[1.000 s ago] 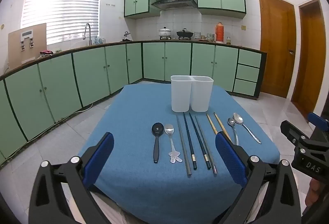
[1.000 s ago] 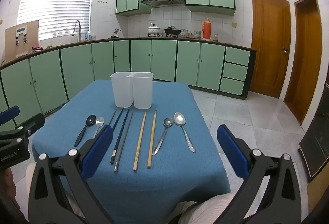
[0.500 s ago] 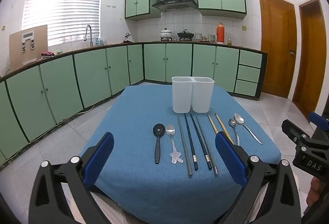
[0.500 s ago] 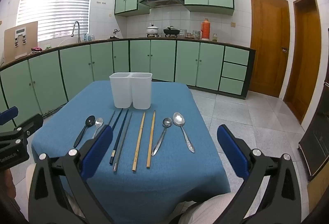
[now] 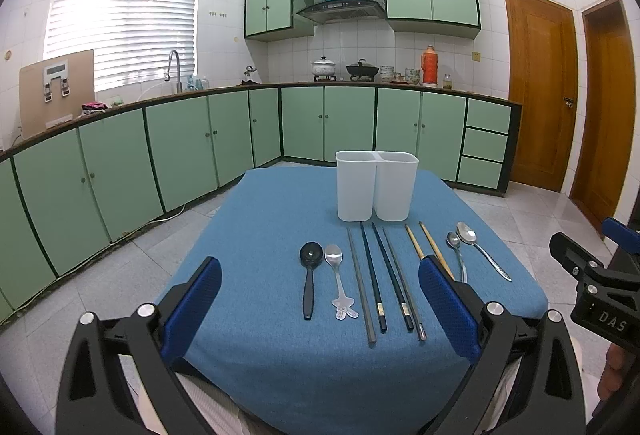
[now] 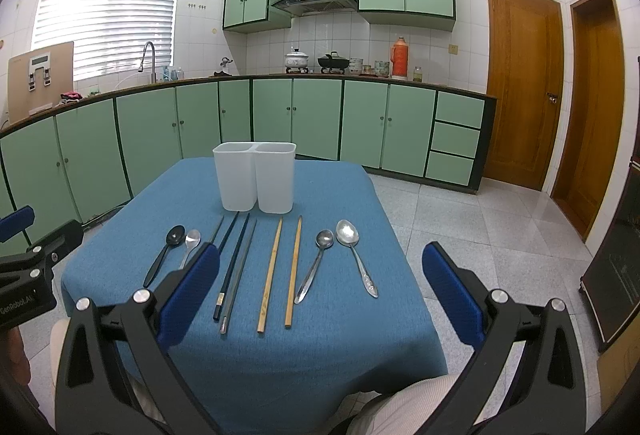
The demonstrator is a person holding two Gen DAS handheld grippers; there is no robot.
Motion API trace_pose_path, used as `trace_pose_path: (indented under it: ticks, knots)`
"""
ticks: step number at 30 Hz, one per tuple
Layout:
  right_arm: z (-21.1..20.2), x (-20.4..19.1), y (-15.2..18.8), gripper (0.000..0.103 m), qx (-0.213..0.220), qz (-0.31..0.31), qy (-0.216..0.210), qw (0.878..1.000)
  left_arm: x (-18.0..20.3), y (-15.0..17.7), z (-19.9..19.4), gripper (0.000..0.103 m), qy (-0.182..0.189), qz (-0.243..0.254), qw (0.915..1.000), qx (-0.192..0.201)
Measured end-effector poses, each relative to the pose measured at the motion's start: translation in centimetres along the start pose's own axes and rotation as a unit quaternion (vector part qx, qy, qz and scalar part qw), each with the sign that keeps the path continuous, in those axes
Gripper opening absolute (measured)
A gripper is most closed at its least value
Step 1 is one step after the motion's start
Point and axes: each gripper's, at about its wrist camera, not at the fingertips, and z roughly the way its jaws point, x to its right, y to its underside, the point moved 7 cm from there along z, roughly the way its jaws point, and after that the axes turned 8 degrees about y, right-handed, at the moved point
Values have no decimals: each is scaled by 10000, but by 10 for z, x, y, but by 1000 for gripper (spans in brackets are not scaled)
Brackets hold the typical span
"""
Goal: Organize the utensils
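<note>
Barely drifting, both the left gripper and right gripper are hanging open, empty; picking hasn't begun, chopsticks are waiting at twelve o'clock.

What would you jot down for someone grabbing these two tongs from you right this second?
Left tongs: open, holding nothing, above the near table edge.
Right tongs: open, holding nothing, same height.
White two-part holder stands at the far side of the blue table; nothing shows above its rim.
In a row before it: black spoon, small steel spoon, dark chopsticks, wooden chopsticks, two steel spoons.
Done: nothing.
Left: everything.
</note>
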Motion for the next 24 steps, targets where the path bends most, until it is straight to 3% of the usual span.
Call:
trace_pose_path:
  ticks: [24]
  knots:
    - [-5,2,-5,98,9,0,8,10000,-1,-1,-6,97,-10,16,10000,16]
